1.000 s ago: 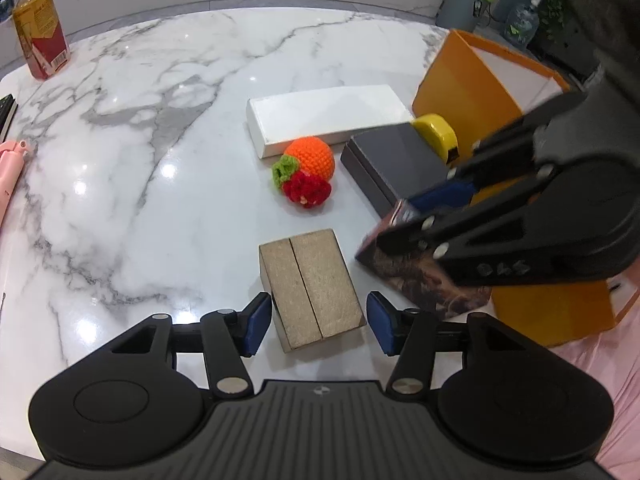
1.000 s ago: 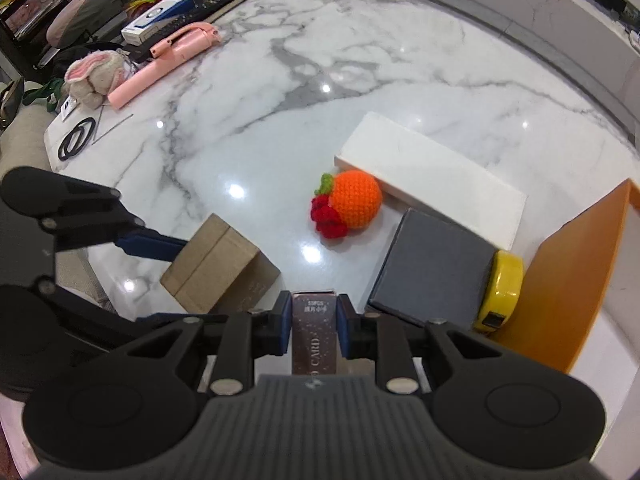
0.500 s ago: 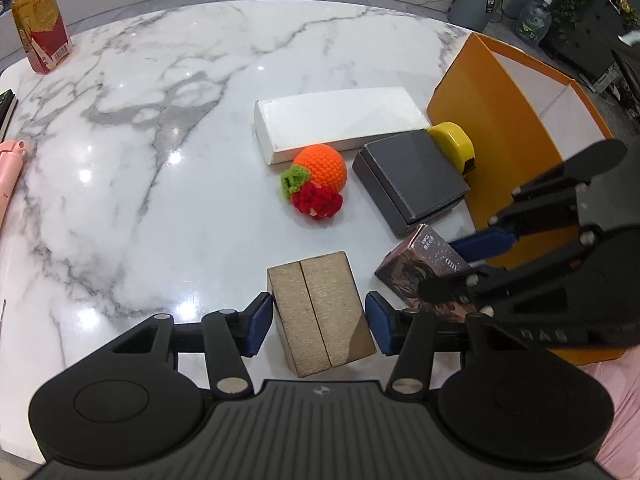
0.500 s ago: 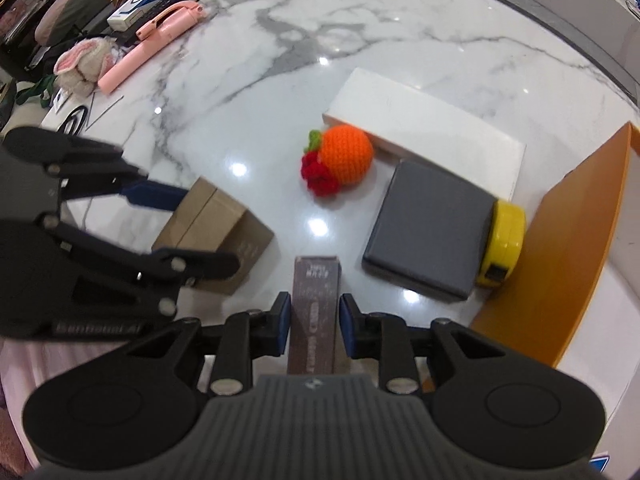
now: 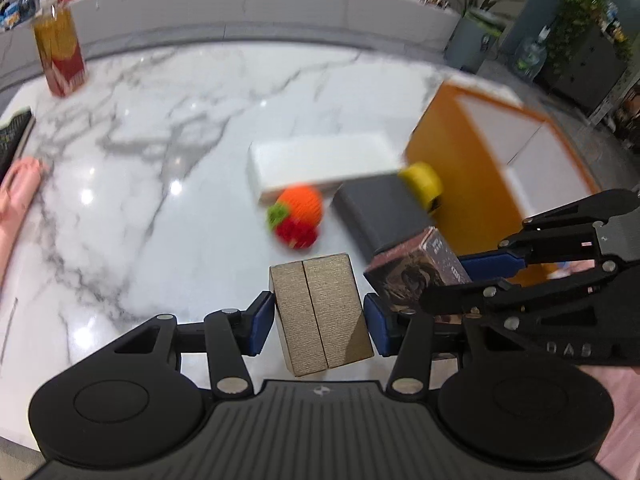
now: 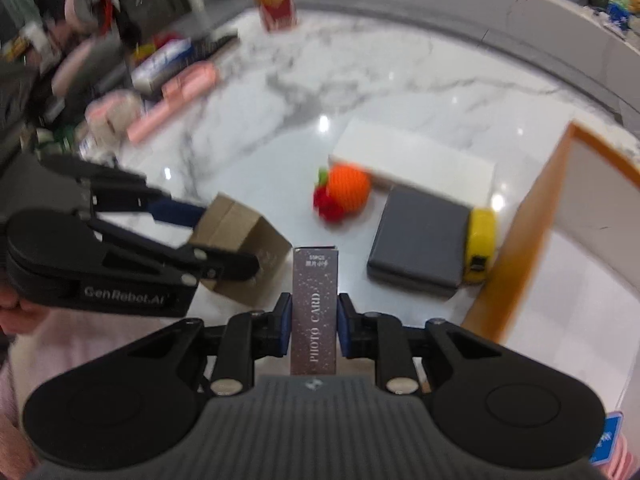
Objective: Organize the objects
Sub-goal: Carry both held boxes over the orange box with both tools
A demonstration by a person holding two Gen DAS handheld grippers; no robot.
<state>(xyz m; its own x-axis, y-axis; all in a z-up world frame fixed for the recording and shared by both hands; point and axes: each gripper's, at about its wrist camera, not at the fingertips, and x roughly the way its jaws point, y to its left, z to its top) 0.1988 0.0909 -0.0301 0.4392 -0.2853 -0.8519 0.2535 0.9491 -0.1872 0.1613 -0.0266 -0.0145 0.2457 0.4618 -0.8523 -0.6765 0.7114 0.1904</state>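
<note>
My left gripper [image 5: 320,322] has a brown cardboard box [image 5: 316,288] between its blue pads, which press on its sides as the jaws are closing. The box hangs tilted just above the marble table [image 5: 160,200]. My right gripper [image 6: 314,326] is shut on a dark, narrow box printed "PHOTO CARD" [image 6: 315,280], held upright, and its jaws are closing on it. In the left wrist view that card box [image 5: 416,268] hangs right of the cardboard box, near the orange bin [image 5: 460,168]. In the right wrist view the cardboard box [image 6: 240,232] is at the left.
On the table lie a crocheted orange with red berries [image 5: 300,208], a long white box [image 5: 320,160], a dark grey box [image 5: 380,208] and a yellow tape measure [image 5: 422,178] against the bin. A drink bottle [image 5: 60,60] stands far left, and pink items [image 6: 176,96] lie at that edge.
The left jaws closed on the cardboard box and raised it off the table. The right gripper rose with the card box and shifted sideways. Both views now look further across the room.
</note>
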